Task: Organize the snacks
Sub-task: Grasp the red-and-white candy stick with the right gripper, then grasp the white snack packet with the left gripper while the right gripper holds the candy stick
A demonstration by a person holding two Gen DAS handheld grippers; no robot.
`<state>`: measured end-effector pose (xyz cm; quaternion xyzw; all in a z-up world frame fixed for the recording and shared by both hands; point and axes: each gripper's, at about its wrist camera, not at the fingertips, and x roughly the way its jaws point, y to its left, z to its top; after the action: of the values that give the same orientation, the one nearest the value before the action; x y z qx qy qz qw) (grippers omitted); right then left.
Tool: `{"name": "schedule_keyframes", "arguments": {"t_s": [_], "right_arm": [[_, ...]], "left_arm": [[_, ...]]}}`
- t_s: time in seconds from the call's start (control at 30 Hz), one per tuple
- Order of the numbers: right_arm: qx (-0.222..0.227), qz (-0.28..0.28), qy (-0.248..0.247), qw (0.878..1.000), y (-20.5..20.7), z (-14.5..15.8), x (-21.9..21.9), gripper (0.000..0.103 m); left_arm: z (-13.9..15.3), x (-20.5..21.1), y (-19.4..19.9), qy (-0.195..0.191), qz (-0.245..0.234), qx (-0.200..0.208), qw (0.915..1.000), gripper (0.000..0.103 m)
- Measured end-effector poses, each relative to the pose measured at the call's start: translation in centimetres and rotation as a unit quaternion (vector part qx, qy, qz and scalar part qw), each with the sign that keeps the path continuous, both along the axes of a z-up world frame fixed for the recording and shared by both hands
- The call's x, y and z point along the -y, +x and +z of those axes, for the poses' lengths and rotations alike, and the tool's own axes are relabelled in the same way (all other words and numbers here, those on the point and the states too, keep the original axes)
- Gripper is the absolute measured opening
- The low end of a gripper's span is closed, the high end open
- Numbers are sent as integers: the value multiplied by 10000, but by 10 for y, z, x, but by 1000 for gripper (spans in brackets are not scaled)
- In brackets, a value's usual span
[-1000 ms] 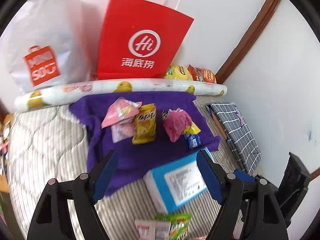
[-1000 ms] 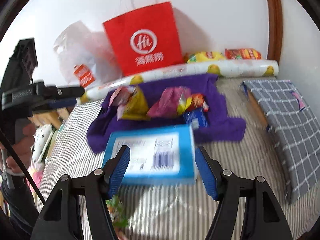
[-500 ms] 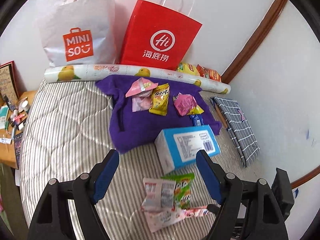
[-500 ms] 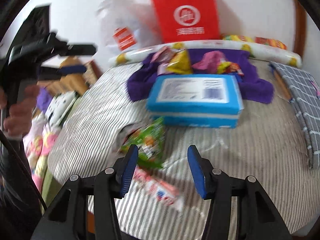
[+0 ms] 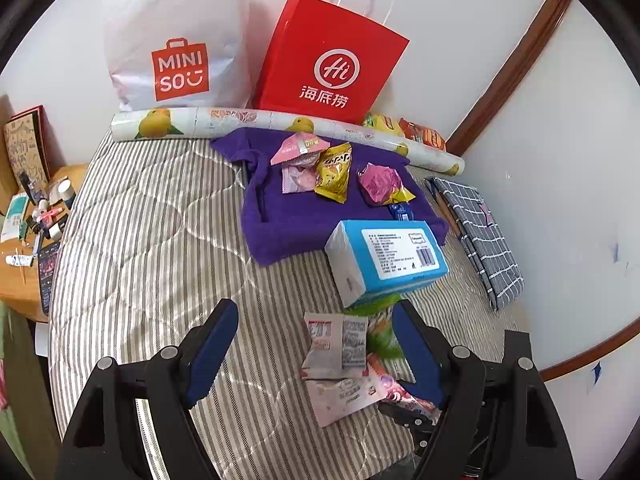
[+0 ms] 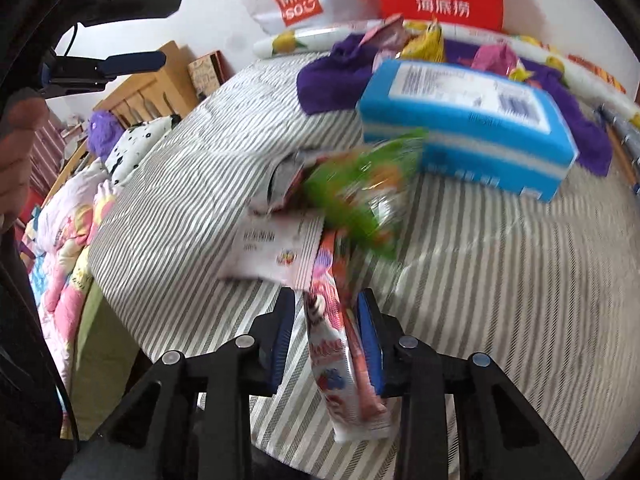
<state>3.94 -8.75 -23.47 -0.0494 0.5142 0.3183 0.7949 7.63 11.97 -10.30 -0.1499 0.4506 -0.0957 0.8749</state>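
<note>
Several snack packets lie on a purple cloth [image 5: 296, 220] at the back of the striped bed [image 5: 152, 248]. A blue box [image 5: 388, 256] lies in front of the cloth. Nearer, a white packet [image 5: 338, 344], a green packet [image 6: 360, 196] and a pink-red packet [image 6: 340, 344] lie in a loose pile. My left gripper [image 5: 316, 344] is open above the white packet. My right gripper [image 6: 326, 334] has its jaws narrow around the pink-red packet; I cannot tell whether both pads touch it.
A white MINISO bag [image 5: 176, 40] and a red paper bag [image 5: 328, 56] stand against the wall behind a printed roll [image 5: 280, 120]. A checked cloth [image 5: 476, 228] lies at right. A cluttered wooden table [image 5: 28, 232] is at left. The bed edge drops off at left [image 6: 108, 248].
Both grippers have pulled back toward the near edge of the bed. My right gripper has narrowed from wide open and now brackets the pink-red packet.
</note>
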Motion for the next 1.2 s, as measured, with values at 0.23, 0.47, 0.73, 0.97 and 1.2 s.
{"name": "schedule_keyframes", "arguments": {"t_s": [0.23, 0.47, 0.73, 0.97, 1.2], "right_arm": [[45, -198, 103, 9997, -6, -3, -1, 34], [584, -521, -282, 9965, -12, 0, 6, 19], [832, -1381, -108, 9869, -12, 20, 72, 20], [987, -1842, -74, 9779, -11, 26, 110, 20], [846, -2384, -128, 9674, 9, 8, 141, 20]], "left_arm": [[-9, 4, -2, -49, -13, -98, 9999, 77], [-24, 22, -1, 103, -154, -226, 9996, 77], [-65, 51, 14, 230, -216, -660, 9973, 77], [-97, 74, 28, 347, -181, -1011, 9941, 77], [-116, 100, 38, 895, -78, -1040, 9905, 77]]}}
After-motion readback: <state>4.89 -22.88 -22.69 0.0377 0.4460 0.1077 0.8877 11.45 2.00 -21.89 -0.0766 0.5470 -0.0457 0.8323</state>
